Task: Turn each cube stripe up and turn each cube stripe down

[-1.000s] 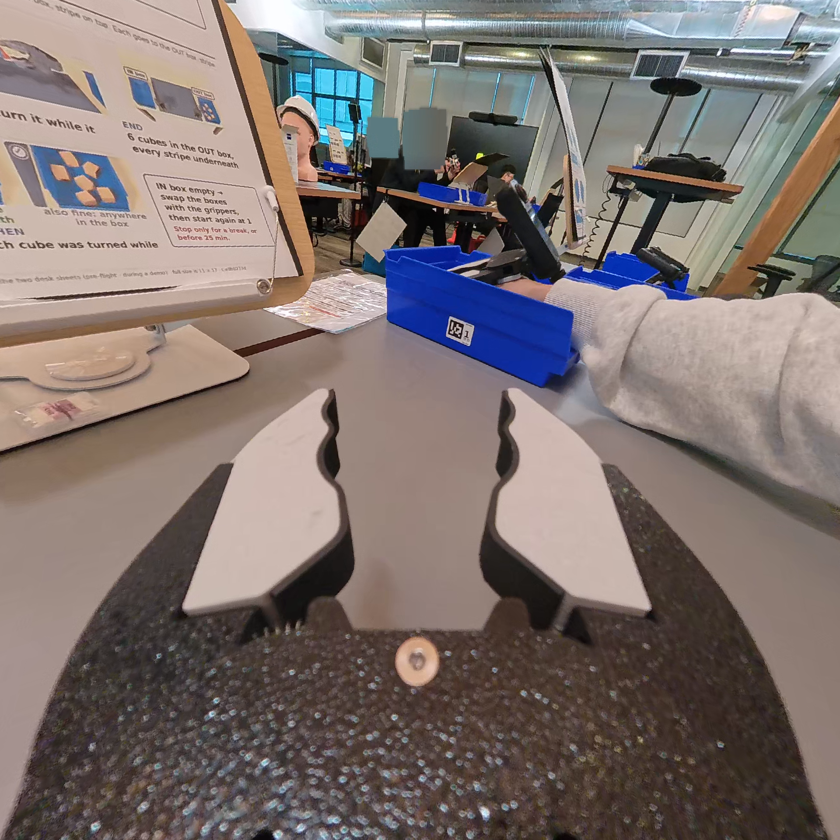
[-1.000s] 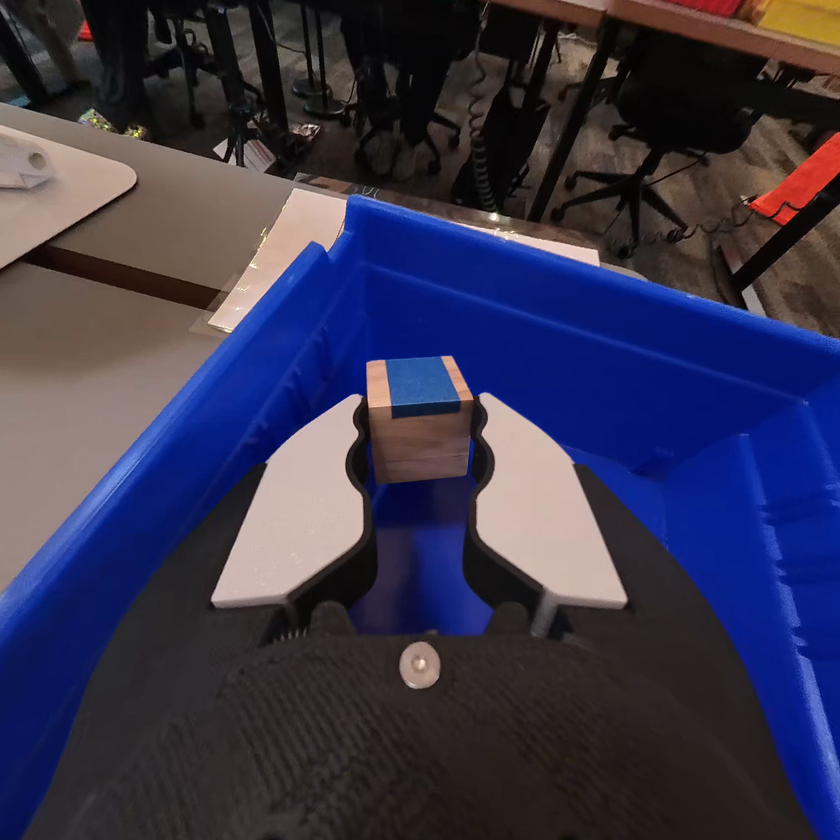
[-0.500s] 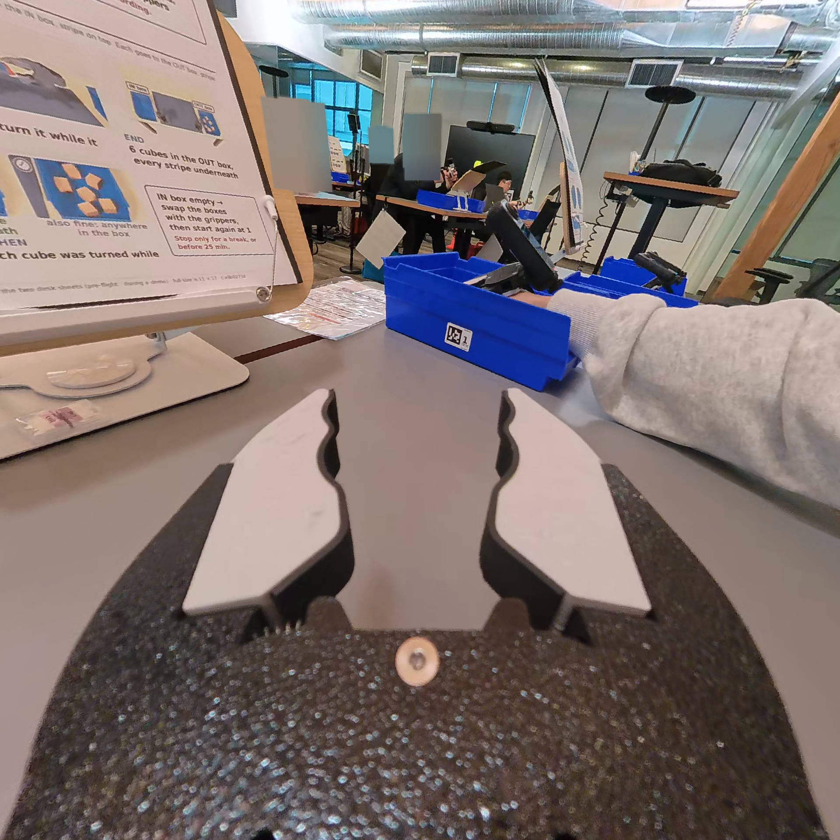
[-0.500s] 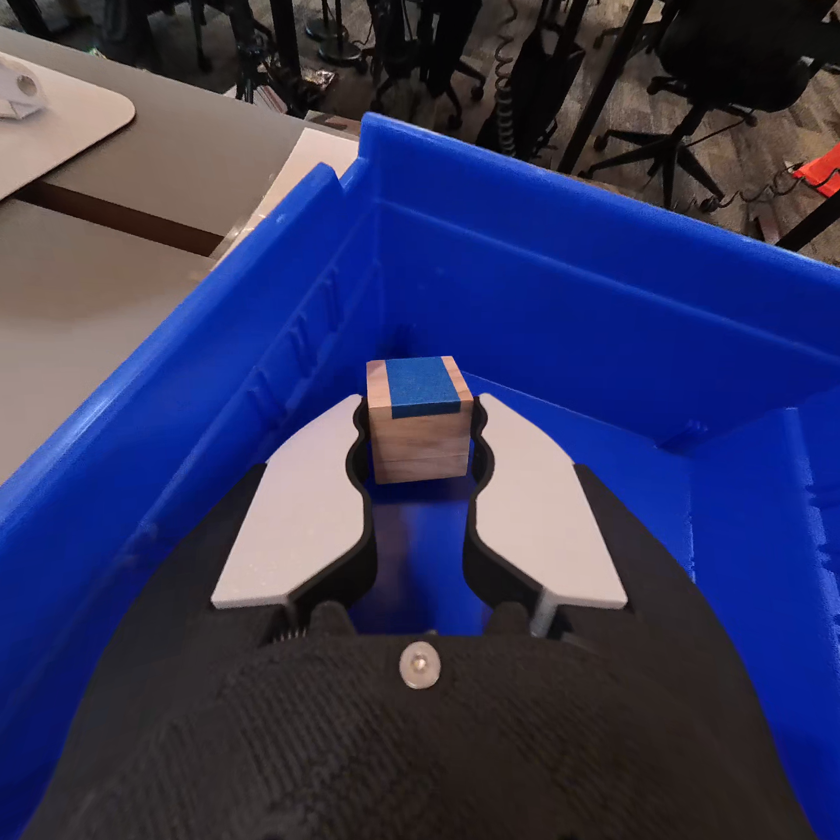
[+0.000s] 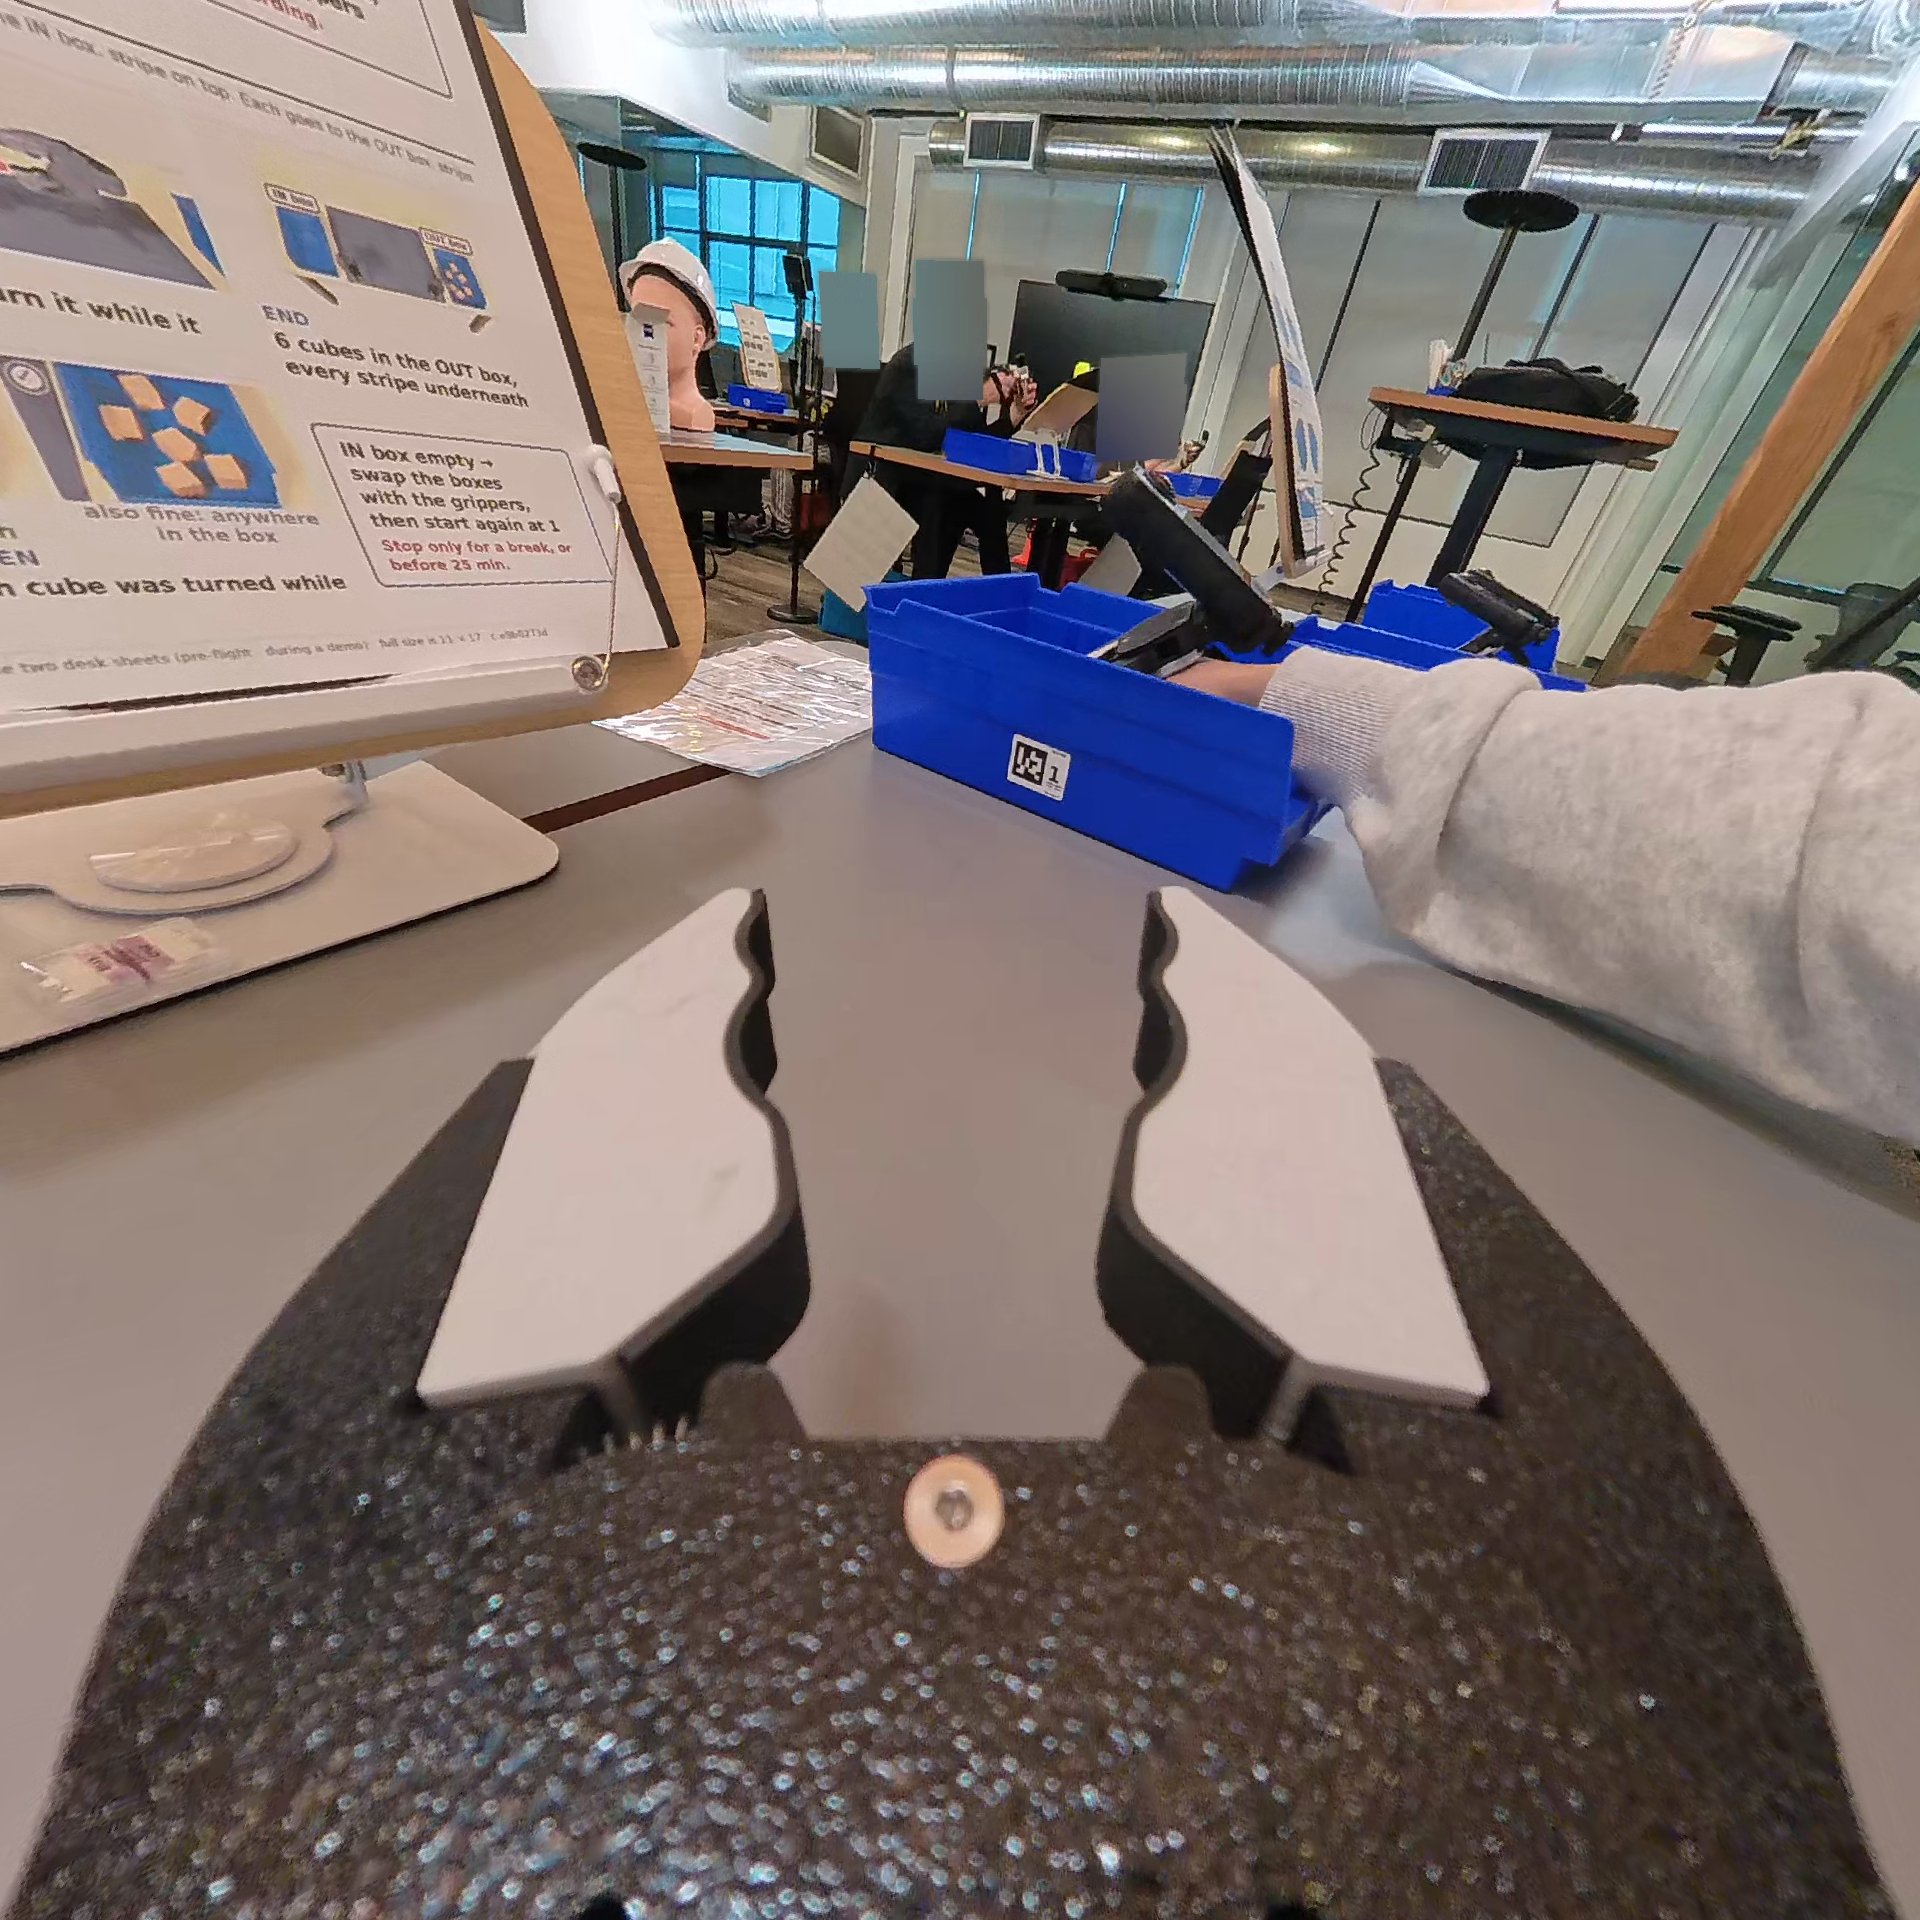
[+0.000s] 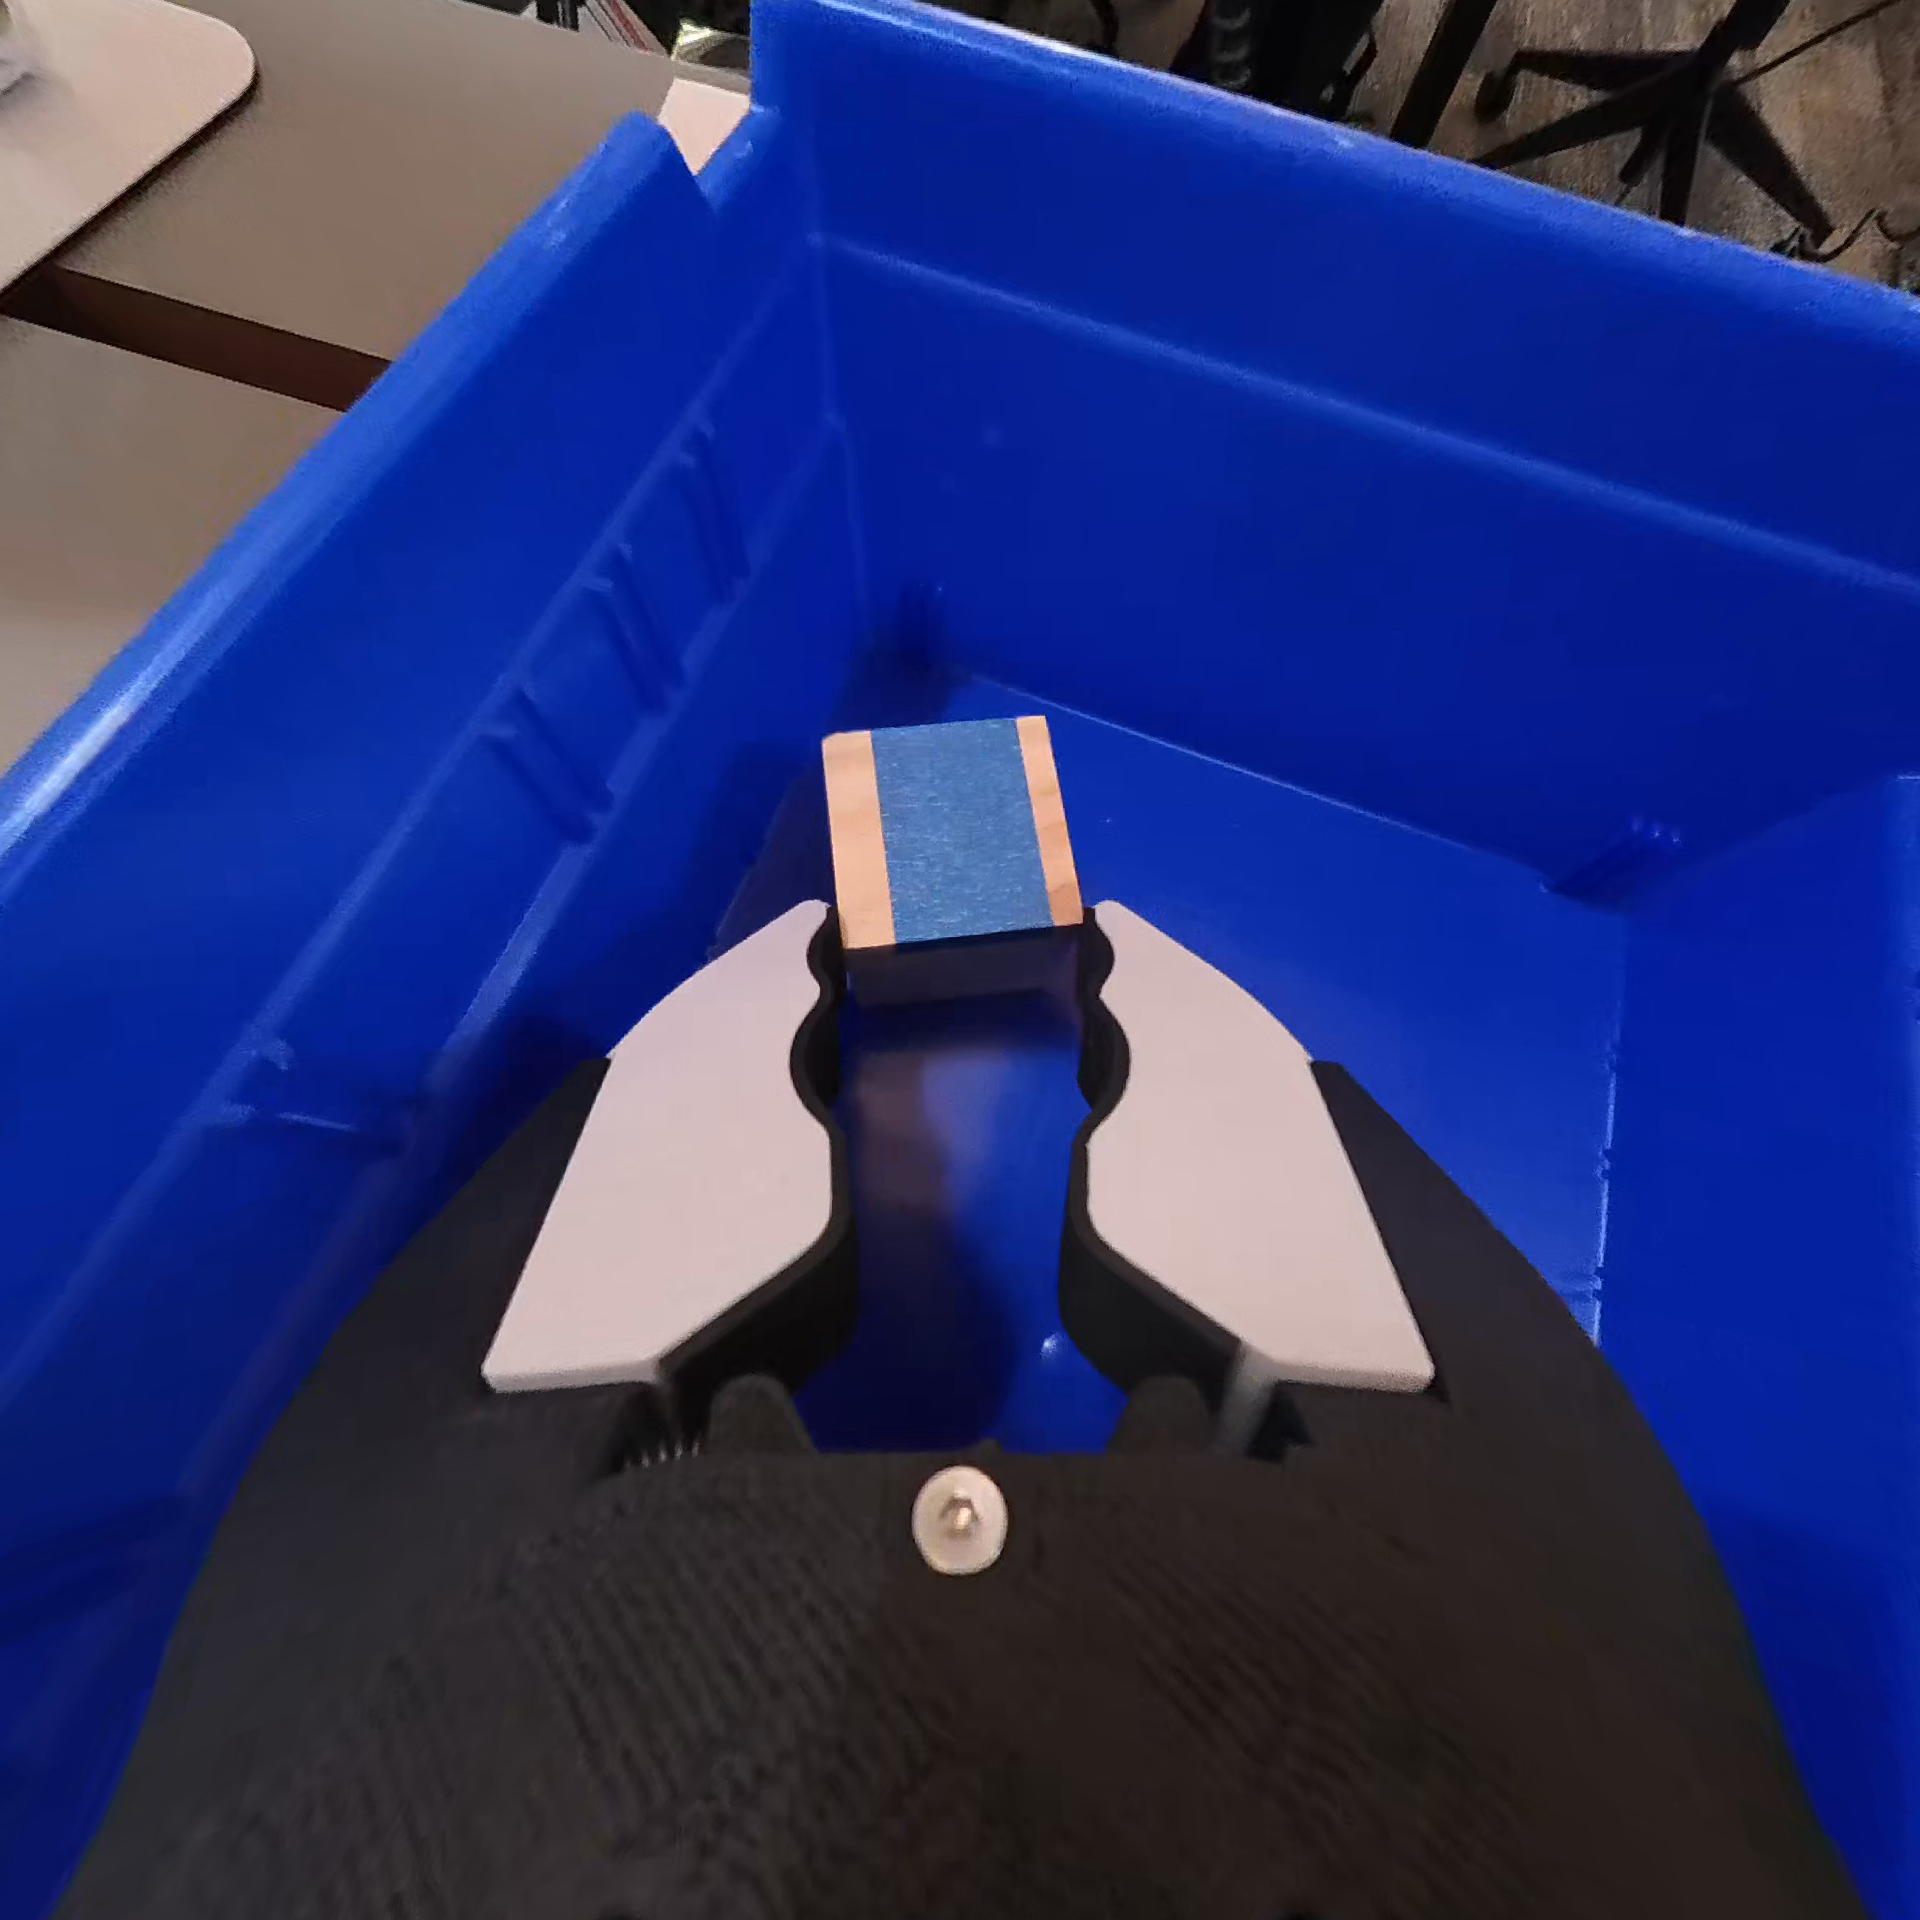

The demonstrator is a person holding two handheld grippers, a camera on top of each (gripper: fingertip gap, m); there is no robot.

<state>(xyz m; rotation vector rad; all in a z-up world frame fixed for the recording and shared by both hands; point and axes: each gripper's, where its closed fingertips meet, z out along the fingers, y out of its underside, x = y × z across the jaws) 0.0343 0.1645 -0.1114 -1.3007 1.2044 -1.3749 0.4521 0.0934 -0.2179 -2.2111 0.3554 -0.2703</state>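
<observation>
Right gripper (image 6: 961, 925): you have it clamped on the cube (image 6: 954, 831) by its two side faces, low inside the blue bin (image 6: 436, 665).
Cube: held at your fingertips, blue stripe (image 6: 961, 826) facing up, seemingly just above the bin floor.
Step in hand: probably setting it down stripe up; keep the striped face level and part the jaws only once the underside rests flat.
Edges: the bin's left wall and far corner stand near; withdraw straight up and back.
Left gripper (image 5: 956, 925): jaws apart, empty, over bare grey table (image 5: 935, 852), well apart from the bin.
Open room: table between left gripper and bin; sign stand (image 5: 343, 862) crowds the left.
</observation>
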